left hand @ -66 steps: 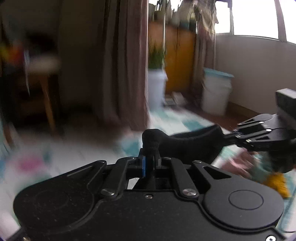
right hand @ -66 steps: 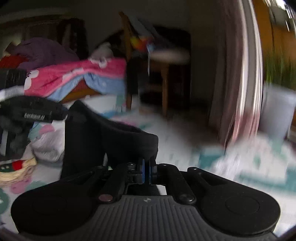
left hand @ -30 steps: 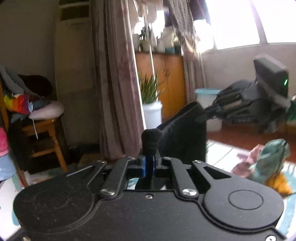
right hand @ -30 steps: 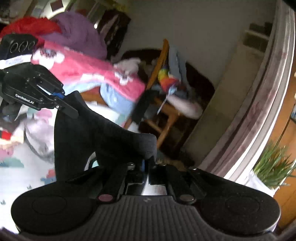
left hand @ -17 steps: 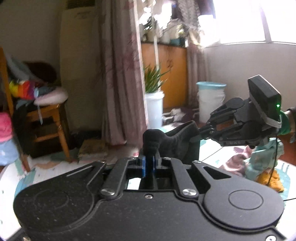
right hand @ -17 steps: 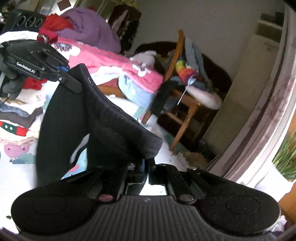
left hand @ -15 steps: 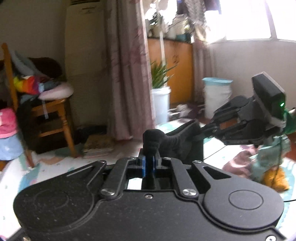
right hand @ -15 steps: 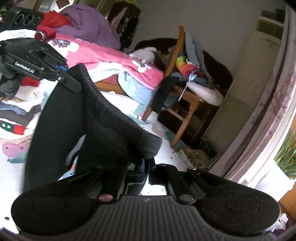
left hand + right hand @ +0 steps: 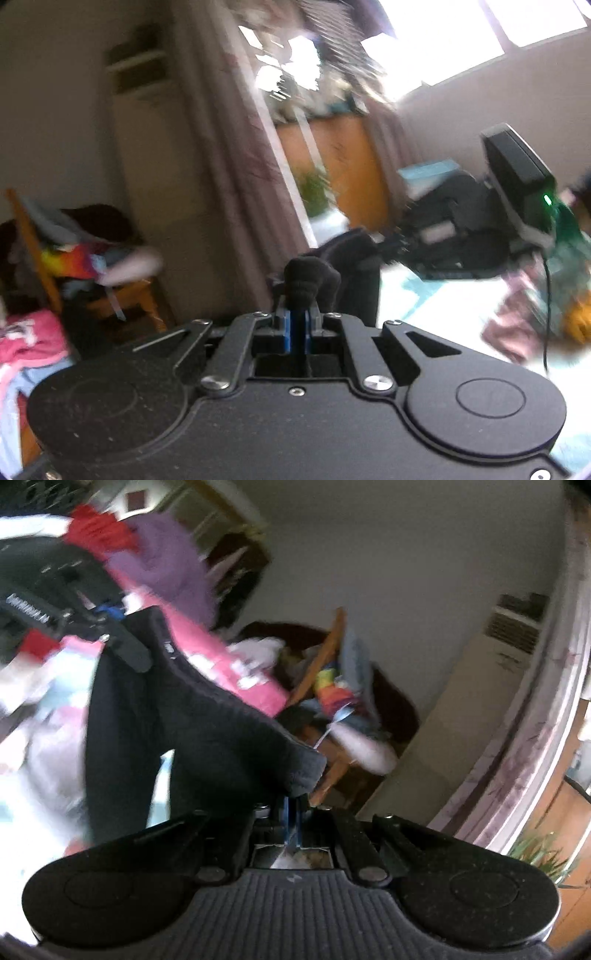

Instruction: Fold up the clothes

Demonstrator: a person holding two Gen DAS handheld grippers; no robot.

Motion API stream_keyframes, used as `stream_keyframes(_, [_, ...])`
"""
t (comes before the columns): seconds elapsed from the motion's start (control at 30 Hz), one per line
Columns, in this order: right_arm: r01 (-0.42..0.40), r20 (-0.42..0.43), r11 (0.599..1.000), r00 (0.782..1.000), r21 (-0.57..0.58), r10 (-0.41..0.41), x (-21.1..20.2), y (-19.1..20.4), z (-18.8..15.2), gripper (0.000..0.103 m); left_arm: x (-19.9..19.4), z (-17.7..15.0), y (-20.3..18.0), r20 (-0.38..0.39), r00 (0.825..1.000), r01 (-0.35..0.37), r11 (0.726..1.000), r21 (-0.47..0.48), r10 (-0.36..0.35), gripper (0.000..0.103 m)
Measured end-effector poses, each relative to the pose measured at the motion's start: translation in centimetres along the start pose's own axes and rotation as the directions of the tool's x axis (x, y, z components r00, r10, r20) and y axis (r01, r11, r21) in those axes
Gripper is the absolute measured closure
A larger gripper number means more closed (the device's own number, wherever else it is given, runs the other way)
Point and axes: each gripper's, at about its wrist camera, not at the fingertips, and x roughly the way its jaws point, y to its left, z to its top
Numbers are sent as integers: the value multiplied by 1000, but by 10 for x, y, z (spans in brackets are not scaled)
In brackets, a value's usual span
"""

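A black garment [image 9: 192, 716], thick and knitted-looking with a ribbed edge, hangs in the air stretched between the two grippers, its lower part dropping in two dark folds. The left hand-held gripper [image 9: 297, 326] has its blue-padded jaws closed tight on a bunched corner of the cloth; the right hand-held gripper [image 9: 293, 812] is likewise clamped narrow on the other corner, which rises in a peak just above its fingers. In the right wrist view the left gripper's side carries white lettering, too blurred to read. A small white mark shows on the garment's edge near that gripper, also unreadable.

Behind the garment stands a wooden chair [image 9: 325, 664] heaped with a rainbow-coloured cloth [image 9: 332, 690] and pale items. Left of the chair lies a pink cloth [image 9: 236, 668] with purple clothing [image 9: 166, 565] above it. Right of the chair stands a tall cream air conditioner [image 9: 155, 177], then a mauve curtain [image 9: 236, 155], and beyond it an orange cabinet [image 9: 347, 166] with a blurred green plant [image 9: 314, 192] before it.
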Motion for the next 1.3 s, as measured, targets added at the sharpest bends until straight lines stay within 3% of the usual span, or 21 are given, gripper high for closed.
stream_keyframes(0.1, [-87, -81, 994, 993, -67, 82, -26, 43, -41, 98, 8, -39, -44, -120, 985, 131, 990, 53, -124, 98])
stream_keyframes(0.17, [-158, -152, 982, 978, -101, 142, -40, 75, -73, 98, 14, -69, -79, -207, 958, 222, 971, 91, -199, 98])
stream_keyframes(0.3, [-338, -298, 929, 912, -153, 282, -71, 144, -133, 98, 21, -128, -148, -369, 868, 398, 911, 111, -334, 98])
stream_keyframes(0.43, [-454, -363, 877, 853, -160, 375, -109, 192, -162, 98, 18, -168, -205, -463, 774, 525, 847, 88, -432, 98])
stream_keyframes(0.47, [-476, -374, 863, 841, -166, 392, -116, 201, -167, 98, 16, -173, -216, -473, 755, 547, 834, 74, -454, 98])
stream_keyframes(0.57, [-546, -413, 808, 803, -221, 429, -142, 224, -185, 98, 8, -182, -246, -496, 722, 594, 800, 86, -483, 98])
stream_keyframes(0.73, [-616, -479, 739, 752, -271, 452, -174, 237, -206, 98, 1, -189, -283, -501, 685, 637, 769, 58, -529, 98])
stream_keyframes(0.93, [-636, -570, 727, 708, -258, 417, -200, 226, -226, 96, -8, -192, -334, -479, 665, 667, 744, 37, -573, 96])
stream_keyframes(0.97, [-635, -586, 729, 702, -255, 406, -206, 225, -229, 90, -9, -191, -341, -475, 664, 669, 743, 32, -577, 93])
stream_keyframes(1.0, [-634, -602, 731, 695, -253, 394, -214, 224, -233, 76, -10, -190, -348, -470, 664, 671, 741, 30, -582, 81])
stream_keyframes(1.03, [-630, -616, 736, 689, -249, 382, -222, 223, -237, 69, -13, -188, -353, -463, 652, 685, 728, 18, -601, 62])
stream_keyframes(1.07, [-623, -627, 746, 684, -235, 373, -226, 219, -240, 60, -16, -186, -355, -452, 627, 711, 703, -2, -635, 52])
stream_keyframes(1.1, [-613, -639, 761, 677, -213, 367, -228, 214, -241, 59, -20, -183, -356, -440, 606, 731, 682, -22, -663, 44])
stream_keyframes(1.17, [-579, -653, 801, 667, -152, 358, -236, 207, -242, 59, -24, -178, -350, -430, 583, 746, 664, -54, -689, 44])
stream_keyframes(1.23, [-520, -648, 851, 673, -73, 356, -238, 203, -235, 60, -26, -174, -334, -419, 586, 730, 676, -99, -694, 44])
stream_keyframes(1.3, [-460, -614, 887, 694, 24, 376, -233, 202, -218, 60, -20, -173, -302, -401, 620, 657, 726, -206, -675, 45])
